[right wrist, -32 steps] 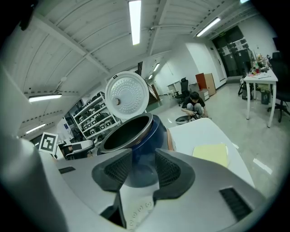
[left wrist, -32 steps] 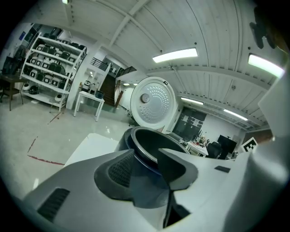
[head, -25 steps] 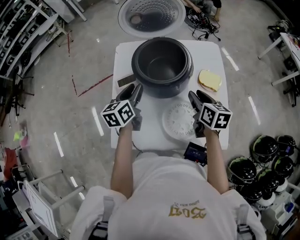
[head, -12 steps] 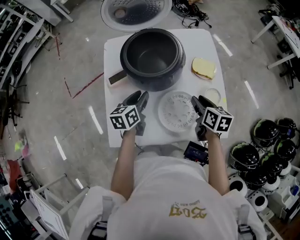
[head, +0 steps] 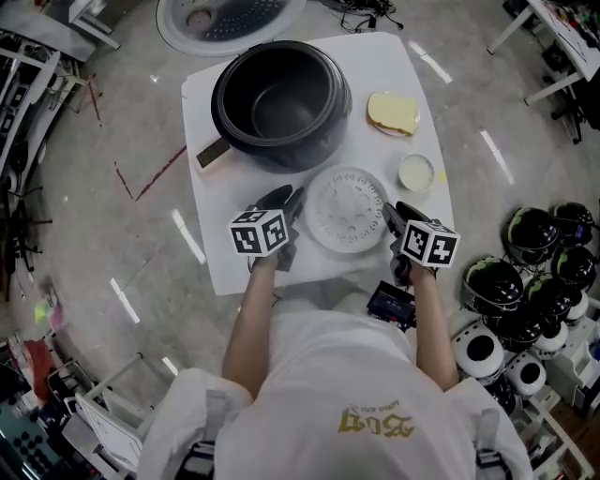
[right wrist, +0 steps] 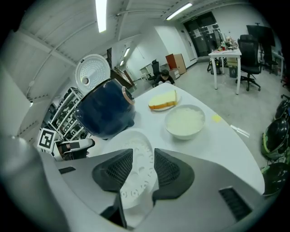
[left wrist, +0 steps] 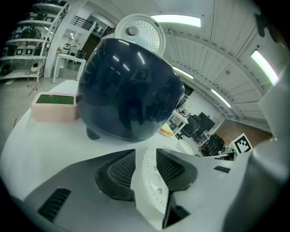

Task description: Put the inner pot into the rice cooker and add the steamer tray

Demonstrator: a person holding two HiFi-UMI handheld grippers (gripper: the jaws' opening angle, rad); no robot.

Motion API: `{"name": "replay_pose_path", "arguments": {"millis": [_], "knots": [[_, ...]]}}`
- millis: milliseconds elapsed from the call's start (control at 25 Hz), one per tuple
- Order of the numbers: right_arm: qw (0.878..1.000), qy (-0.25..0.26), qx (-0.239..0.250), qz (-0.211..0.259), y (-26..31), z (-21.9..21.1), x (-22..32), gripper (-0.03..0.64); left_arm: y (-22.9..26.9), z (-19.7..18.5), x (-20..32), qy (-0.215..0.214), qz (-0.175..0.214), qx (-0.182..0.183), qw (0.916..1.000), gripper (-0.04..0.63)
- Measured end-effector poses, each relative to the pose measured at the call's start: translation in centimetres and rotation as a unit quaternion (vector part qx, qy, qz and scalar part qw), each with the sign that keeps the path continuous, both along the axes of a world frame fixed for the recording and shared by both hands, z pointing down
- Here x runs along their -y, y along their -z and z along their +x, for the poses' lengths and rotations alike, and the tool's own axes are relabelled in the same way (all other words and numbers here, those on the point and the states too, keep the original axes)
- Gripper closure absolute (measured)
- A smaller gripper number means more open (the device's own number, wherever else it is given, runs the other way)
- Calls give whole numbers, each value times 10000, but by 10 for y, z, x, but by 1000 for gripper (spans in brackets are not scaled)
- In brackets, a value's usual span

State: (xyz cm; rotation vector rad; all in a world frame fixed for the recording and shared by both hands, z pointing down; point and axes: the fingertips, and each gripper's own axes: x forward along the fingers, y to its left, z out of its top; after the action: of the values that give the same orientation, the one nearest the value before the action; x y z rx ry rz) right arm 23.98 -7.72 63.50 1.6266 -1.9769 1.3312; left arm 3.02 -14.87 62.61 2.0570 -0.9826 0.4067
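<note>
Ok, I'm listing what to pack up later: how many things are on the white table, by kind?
Rice cooker: 1
Steamer tray: 1
Bowl: 1
Plate with bread: 1
Pink block: 1
Total: 5

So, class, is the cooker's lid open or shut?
Open: the lid stands tipped back behind the cooker, whose dark inside shows from above.

floor [head: 112,187]: glossy grey, red marks [head: 155,176] | left: metal shelving [head: 23,89] | ceiling: strip lights [right wrist: 100,13]
</note>
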Motion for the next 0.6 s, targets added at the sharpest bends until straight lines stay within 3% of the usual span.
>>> {"name": "replay_pose_path", "arguments": {"millis": [200, 600], "knots": [[9997, -84, 1, -241, -18, 2, -16, 459, -20, 11, -12, -273, -231, 141, 9993, 435], [9990, -145, 130, -395, -40, -7, -35, 504, -46, 19, -23, -558, -332, 539, 9964, 458]]}}
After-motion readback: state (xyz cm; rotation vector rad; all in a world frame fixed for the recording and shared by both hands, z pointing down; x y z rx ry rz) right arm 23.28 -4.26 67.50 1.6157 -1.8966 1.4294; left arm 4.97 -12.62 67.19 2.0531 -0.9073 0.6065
